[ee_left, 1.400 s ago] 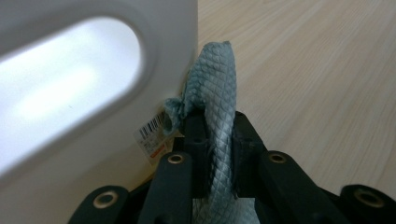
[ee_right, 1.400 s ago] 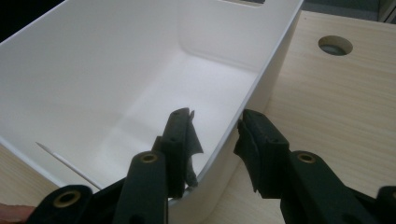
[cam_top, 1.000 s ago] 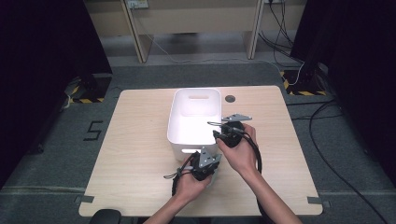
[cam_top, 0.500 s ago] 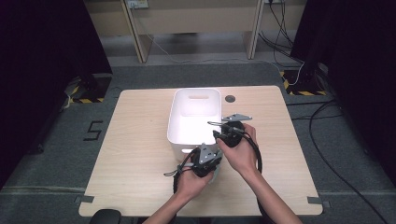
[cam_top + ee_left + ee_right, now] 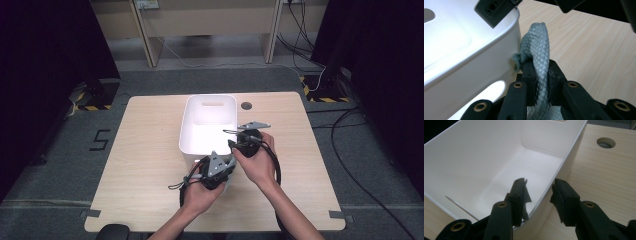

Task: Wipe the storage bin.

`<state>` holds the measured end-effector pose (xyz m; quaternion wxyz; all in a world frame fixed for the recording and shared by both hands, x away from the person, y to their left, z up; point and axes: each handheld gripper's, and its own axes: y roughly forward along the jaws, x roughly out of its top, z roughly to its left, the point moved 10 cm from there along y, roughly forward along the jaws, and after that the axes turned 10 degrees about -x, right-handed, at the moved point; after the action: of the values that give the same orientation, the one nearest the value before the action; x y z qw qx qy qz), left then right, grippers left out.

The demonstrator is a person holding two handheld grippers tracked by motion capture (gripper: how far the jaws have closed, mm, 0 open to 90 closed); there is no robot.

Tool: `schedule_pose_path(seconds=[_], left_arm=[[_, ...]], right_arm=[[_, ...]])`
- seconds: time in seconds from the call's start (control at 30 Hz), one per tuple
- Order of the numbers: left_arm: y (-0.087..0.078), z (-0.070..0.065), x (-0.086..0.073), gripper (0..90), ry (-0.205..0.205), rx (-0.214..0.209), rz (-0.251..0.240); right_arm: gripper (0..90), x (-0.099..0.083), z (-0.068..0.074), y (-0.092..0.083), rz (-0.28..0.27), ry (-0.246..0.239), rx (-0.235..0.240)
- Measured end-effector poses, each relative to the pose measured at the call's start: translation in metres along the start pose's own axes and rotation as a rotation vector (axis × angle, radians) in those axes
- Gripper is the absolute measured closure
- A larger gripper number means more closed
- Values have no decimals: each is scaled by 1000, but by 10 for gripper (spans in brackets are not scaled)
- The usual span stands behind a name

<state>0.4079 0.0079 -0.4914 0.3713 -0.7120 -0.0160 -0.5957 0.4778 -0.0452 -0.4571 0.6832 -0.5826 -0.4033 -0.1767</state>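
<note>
My left fingers [image 5: 539,82] are pinched tight on a grey-green quilted cloth [image 5: 537,47], which stands up between them in a folded ridge, its top edge just beside the outer wall of the white bin [image 5: 474,50] and a small corner of fabric seeming to brush that wall. From the high view the left gripper [image 5: 216,169] sits at the bin's near right corner, above the worktop [image 5: 145,150], with the rest of the cloth trailing out of sight under my hand. My right fingers [image 5: 519,192] stand apart, straddling the bin's right wall, one inside and one outside; I cannot tell whether the pads press the plastic, so I read them as open around the rim rather than clamped. In the high view the right gripper [image 5: 246,141] is at that same rim [image 5: 235,120], and the bin looks empty inside. The step in hand, as I judge it, is lifting the cloth over the rim and into the bin. To do it well I would keep the pinch firm, raise the cloth until its hanging tail clears the wall, and carry it in over the corner without dragging on the edge. The right hand should steady the bin so it neither slides nor tips, and I would let go only once the fabric hangs well inside.
</note>
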Motion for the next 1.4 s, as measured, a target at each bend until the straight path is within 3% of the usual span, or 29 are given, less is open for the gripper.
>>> schedule_pose_path(seconds=[0.07,0.1,0.13,0.17,0.2,0.27,0.3,0.33,0.37,0.4,0.43,0.47,0.5,0.53,0.57,0.6,0.63,0.87,0.97,1.17,1.23,1.33,1.4], left_arm=[[-5,0,-1,794,-1,-2,-4],[-18,1,-5,794,-5,-4,-9],[-18,1,-5,794,-5,-4,-9],[-36,7,-12,793,-30,0,-28],[-36,7,-12,793,-30,0,-28],[-66,20,-26,792,-56,35,-39],[-66,20,-26,792,-56,35,-39],[-84,29,-36,792,-77,62,-46],[-84,29,-36,792,-77,62,-46],[-105,42,-51,791,-109,109,-48],[-105,42,-51,791,-109,109,-48],[-126,58,-64,791,-143,163,-53],[-136,66,-71,790,-160,190,-54],[-136,66,-71,790,-160,190,-54],[-154,81,-81,790,-189,242,-64],[-154,81,-81,789,-189,242,-64],[-166,94,-91,788,-208,287,-53],[-165,103,-95,781,-219,294,-42],[-152,105,-86,776,-219,271,-42],[-120,114,-59,779,-169,241,-11],[-110,114,-54,780,-158,223,3],[-103,115,-53,783,-144,232,22],[-102,117,-54,785,-164,220,13]], right_arm=[[622,0,0,0,1,1,3],[618,0,0,0,5,3,7],[616,0,0,0,6,4,8],[615,0,0,1,8,8,12],[615,0,0,1,8,8,12],[607,0,0,2,18,13,15],[607,0,0,2,18,13,15],[606,0,0,2,27,15,17],[607,0,0,3,27,16,16],[608,0,0,3,30,11,15],[608,0,0,3,30,11,15],[616,0,0,3,38,12,9],[620,0,0,4,39,11,6],[624,1,-1,4,41,9,2],[630,1,-1,4,45,6,-5],[635,1,-1,5,47,6,-9],[644,1,0,5,50,0,-17],[707,1,0,8,66,-20,-43],[658,-3,3,7,70,1,-35],[635,-7,10,-5,45,16,-29],[641,-8,11,-9,40,12,-22],[648,-10,12,-14,29,10,-21],[649,-10,12,-16,17,9,-22]])
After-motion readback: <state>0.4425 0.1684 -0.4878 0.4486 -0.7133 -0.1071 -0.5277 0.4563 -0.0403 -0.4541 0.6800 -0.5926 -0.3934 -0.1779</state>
